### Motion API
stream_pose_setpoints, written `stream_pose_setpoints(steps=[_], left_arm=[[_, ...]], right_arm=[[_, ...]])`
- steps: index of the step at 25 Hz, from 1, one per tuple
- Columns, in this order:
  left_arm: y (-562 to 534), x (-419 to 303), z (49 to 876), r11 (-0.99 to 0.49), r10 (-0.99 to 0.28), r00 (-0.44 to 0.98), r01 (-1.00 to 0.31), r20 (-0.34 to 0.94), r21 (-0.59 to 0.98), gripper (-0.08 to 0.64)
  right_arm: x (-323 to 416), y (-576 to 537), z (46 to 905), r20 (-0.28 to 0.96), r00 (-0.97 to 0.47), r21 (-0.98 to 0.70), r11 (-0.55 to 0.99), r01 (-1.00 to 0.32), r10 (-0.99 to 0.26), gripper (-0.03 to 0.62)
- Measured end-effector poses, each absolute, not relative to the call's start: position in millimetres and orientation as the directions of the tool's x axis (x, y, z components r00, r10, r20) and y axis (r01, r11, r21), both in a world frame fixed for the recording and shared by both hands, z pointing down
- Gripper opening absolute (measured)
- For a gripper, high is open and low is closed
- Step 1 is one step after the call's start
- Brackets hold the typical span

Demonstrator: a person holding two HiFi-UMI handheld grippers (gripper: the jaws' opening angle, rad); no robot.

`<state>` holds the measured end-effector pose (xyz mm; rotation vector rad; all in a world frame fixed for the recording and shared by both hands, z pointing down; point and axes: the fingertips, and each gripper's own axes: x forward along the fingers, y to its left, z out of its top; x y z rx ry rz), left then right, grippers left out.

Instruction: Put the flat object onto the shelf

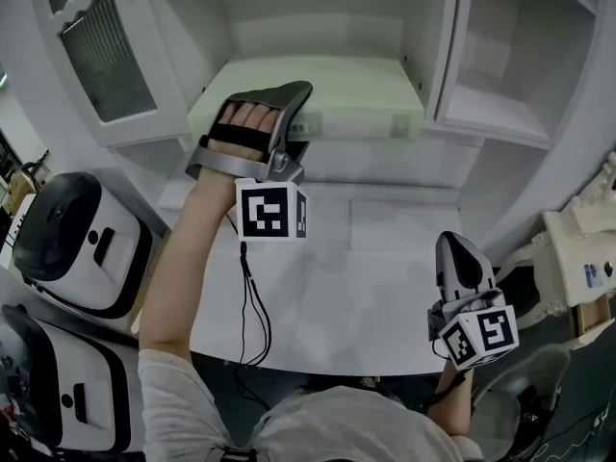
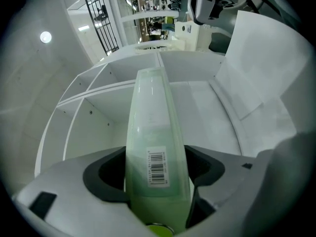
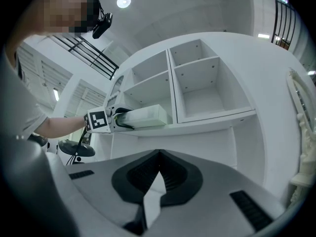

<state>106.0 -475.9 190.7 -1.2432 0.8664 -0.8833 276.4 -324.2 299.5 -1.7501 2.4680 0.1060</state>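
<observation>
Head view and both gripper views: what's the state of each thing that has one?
Box: lying flat on the shelf, one end between the left gripper's jaws.
Left gripper: jaws opening, box between them.
Right gripper: shut, empty, over the table.
Cabinet door: swung open.

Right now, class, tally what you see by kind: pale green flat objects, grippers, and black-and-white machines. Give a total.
Pale green flat object: 1
Grippers: 2 (left gripper, jaws opening with the flat object between them; right gripper, shut, empty)
Black-and-white machines: 2
Total: 5
</observation>
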Motion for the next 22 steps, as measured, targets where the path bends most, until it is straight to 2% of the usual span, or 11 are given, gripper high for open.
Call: stream_pose_setpoints(steps=[5, 11, 12, 14, 22], left_arm=[[-458, 99, 188, 0.084, -0.912, 0.407, 0.065, -0.051, -0.994, 0.348], [-437, 88, 187, 0.123, -0.906, 0.409, 0.019, -0.105, -0.992, 0.346], [-436, 86, 187, 0.123, -0.908, 0.406, 0.011, -0.108, -0.992, 0.333], [-437, 83, 189, 0.127, -0.910, 0.397, -0.003, -0.117, -0.992, 0.262], [-454, 80, 190, 0.115, -0.927, 0.358, -0.016, -0.113, -0.993, 0.257]], right_arm=[[270, -328, 298, -0.136, -0.347, -0.006, 0.351, -0.936, -0.928, 0.009], [258, -330, 299, -0.137, -0.377, -0.005, 0.382, -0.924, -0.916, 0.009], [257, -330, 300, -0.137, -0.381, -0.006, 0.385, -0.923, -0.914, 0.009], [255, -330, 300, -0.137, -0.385, -0.008, 0.390, -0.921, -0.913, 0.009], [258, -331, 303, -0.135, -0.381, -0.011, 0.386, -0.922, -0.915, 0.009]])
